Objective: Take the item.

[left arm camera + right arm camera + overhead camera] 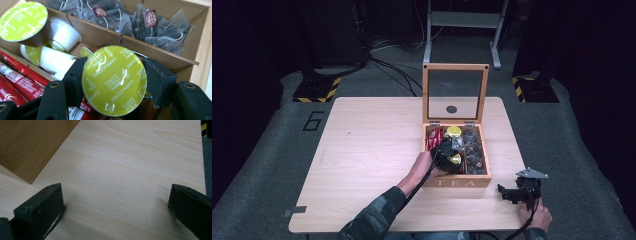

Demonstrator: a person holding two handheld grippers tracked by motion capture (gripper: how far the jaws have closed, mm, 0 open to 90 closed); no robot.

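Observation:
A wooden tea box [457,182] with its glass lid [455,95] raised stands on the right half of the table. My left gripper [448,154] reaches into its middle compartment and is shut on a green-lidded coffee capsule [114,80], held by its sides between the two black jaws. More capsules [23,21] lie behind it, some turned white side up [63,33]. Red sachets [20,81] fill the left compartment and tea bags [160,32] the right one. My right gripper [516,194] rests low over the bare table [120,170] right of the box, jaws wide apart and empty.
The box's wooden side [32,145] lies just left of my right gripper. The table's right edge [203,165] is close to it. A metal stand [462,25] and cables [392,65] are on the floor beyond the table. The table's left half [367,150] is bare wood.

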